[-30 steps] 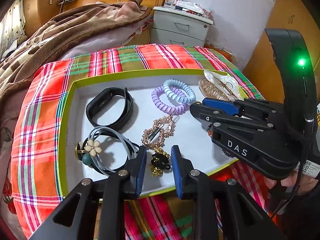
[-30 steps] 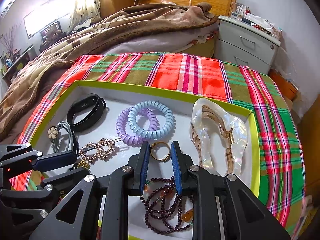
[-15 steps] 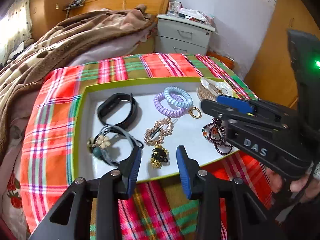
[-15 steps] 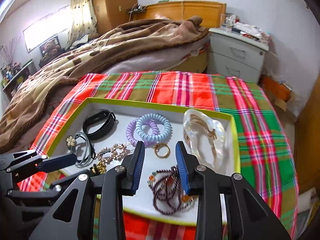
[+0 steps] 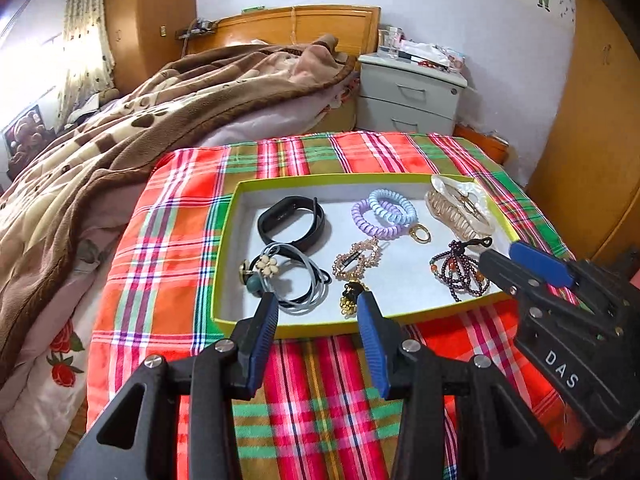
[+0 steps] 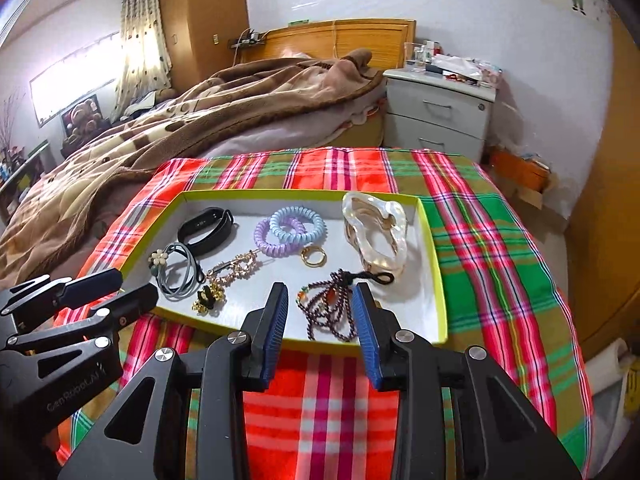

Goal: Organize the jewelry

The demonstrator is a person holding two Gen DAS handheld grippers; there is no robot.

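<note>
- Inside the tray (image 6: 434,264), on the plaid-covered tabletop (image 6: 500,240), all jewelry lies flat.
- Right claw (image 6: 320,320): jaws opening, nothing gripped; beaded bracelet (image 6: 328,312) lies just ahead, nearest this hand.
- Left claw (image 5: 316,328): jaws opening, empty; gold earring (image 5: 350,298) and grey hair tie (image 5: 294,276) lie just ahead.

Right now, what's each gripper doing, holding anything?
Left gripper: jaws opening, nothing between them.
Right gripper: jaws opening, nothing gripped.

Lime-edged tray (image 5: 256,330), red-green plaid cloth (image 5: 160,240)
</note>
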